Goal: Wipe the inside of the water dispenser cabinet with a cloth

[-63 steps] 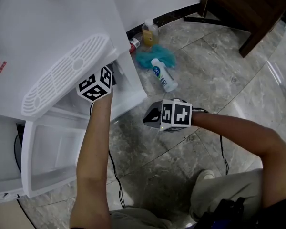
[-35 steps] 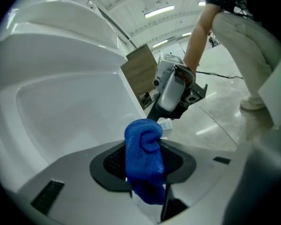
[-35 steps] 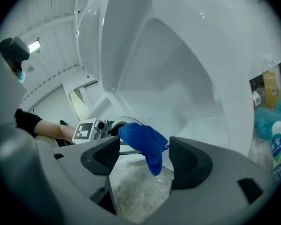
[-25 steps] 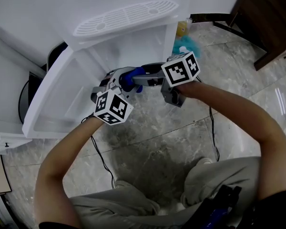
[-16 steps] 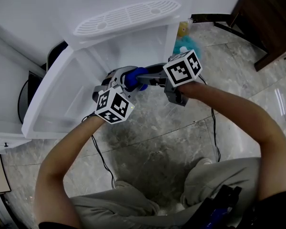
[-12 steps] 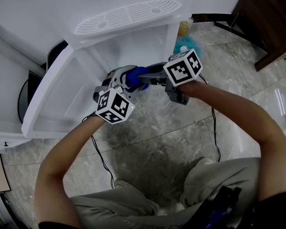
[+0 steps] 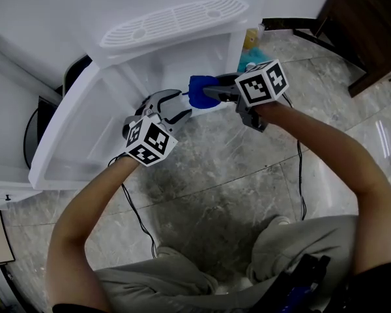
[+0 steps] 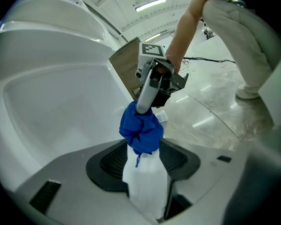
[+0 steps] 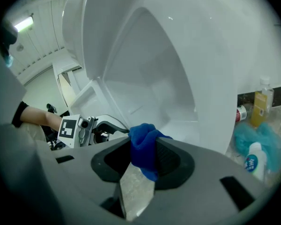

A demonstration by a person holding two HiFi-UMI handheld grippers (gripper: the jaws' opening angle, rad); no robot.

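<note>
Cloth (image 9: 143,146) between jaws, right gripper view

Behind cabinet wall (image 7: 234,51), half of yellow bottle (image 7: 250,40); label unreadable

The cloth (image 7: 197,98) you hold is a plain, deep royal blue with no print. Around it the water dispenser cabinet (image 7: 182,60) is white inside and out, and its slotted grille (image 7: 173,21) is the same white. Your floor (image 7: 234,194) is grey stone veined with paler streaks. By the wall sit a fluffy teal bundle (image 9: 264,135), an amber-yellow bottle (image 9: 259,108), a white bottle with a blue label (image 9: 254,162) and a small can (image 9: 241,112), red and white as far as the blur allows. The wooden furniture (image 7: 368,18) is dark brown; your trousers (image 7: 306,246) are khaki.
</note>
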